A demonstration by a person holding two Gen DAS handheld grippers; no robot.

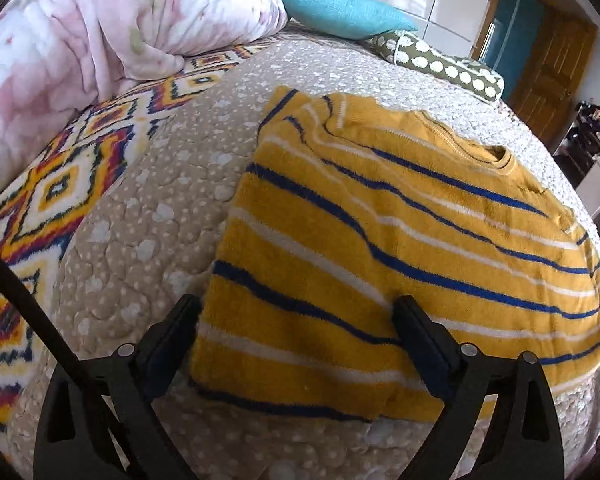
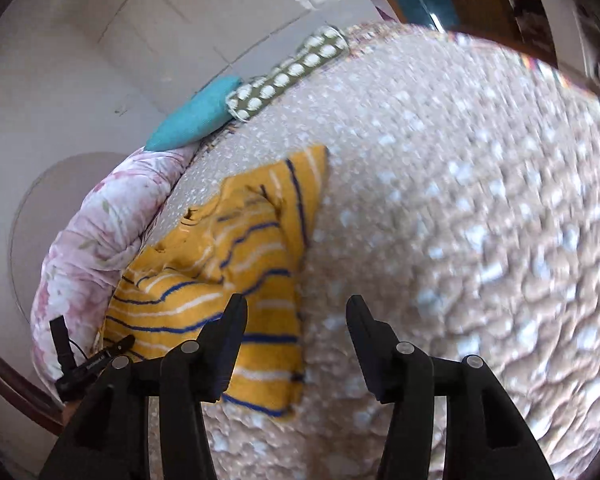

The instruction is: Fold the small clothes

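Note:
A small mustard-yellow sweater (image 1: 400, 248) with blue and white stripes lies flat on the beige quilted bedspread (image 1: 148, 216), sleeves folded in, collar at the far right. My left gripper (image 1: 296, 312) is open and hovers over the sweater's near hem, one finger off its left edge, the other over the fabric. In the right wrist view the sweater (image 2: 220, 280) lies to the left. My right gripper (image 2: 296, 312) is open and empty over the sweater's right edge and the bare bedspread (image 2: 460, 220).
A pink floral duvet (image 1: 80, 28) and a patterned blanket (image 1: 60, 184) lie at the left. A teal pillow (image 1: 340, 4) and a green dotted pillow (image 1: 440, 60) sit at the bed's far end. A wooden door (image 1: 548, 64) stands at the far right.

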